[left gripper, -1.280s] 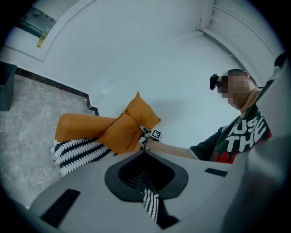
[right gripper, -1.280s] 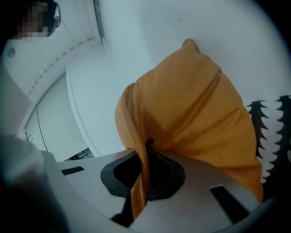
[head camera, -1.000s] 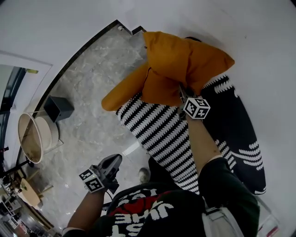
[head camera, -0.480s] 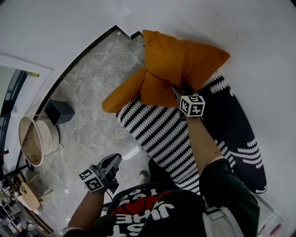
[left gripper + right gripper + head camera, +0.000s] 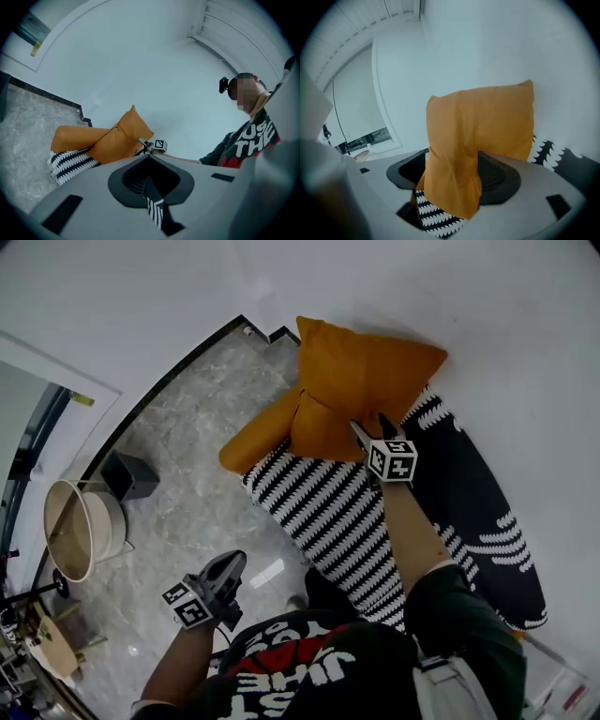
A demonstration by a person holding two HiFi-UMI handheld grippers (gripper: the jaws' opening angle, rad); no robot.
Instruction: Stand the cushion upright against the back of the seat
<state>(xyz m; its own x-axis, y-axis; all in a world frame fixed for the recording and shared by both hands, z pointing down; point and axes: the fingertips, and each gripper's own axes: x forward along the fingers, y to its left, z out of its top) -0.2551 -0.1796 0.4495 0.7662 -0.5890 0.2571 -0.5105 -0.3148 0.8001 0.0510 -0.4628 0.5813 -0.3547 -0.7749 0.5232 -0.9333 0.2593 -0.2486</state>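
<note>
The orange cushion (image 5: 361, 381) stands on edge against the white wall behind the black-and-white striped seat (image 5: 328, 512). My right gripper (image 5: 369, 427) is at the cushion's lower edge. In the right gripper view its jaws are opening, and a fold of the cushion (image 5: 483, 122) hangs loose between them over the seat (image 5: 436, 215). My left gripper (image 5: 230, 568) hangs low over the floor, away from the seat, shut with nothing in it. The left gripper view shows the cushion (image 5: 119, 138) from the side, with the left gripper (image 5: 151, 187) aimed at it from a distance.
An orange bolster (image 5: 262, 432) lies along the seat's left end, against the cushion. On the marble floor (image 5: 187, 484) stand a dark box (image 5: 131, 474) and a round cream basket (image 5: 80, 531). The person's body (image 5: 243, 136) shows at the right in the left gripper view.
The cushion has gone from slumped to standing closer against the wall. My right gripper rose with it and its jaws have spread apart. The left gripper has hardly shifted.
</note>
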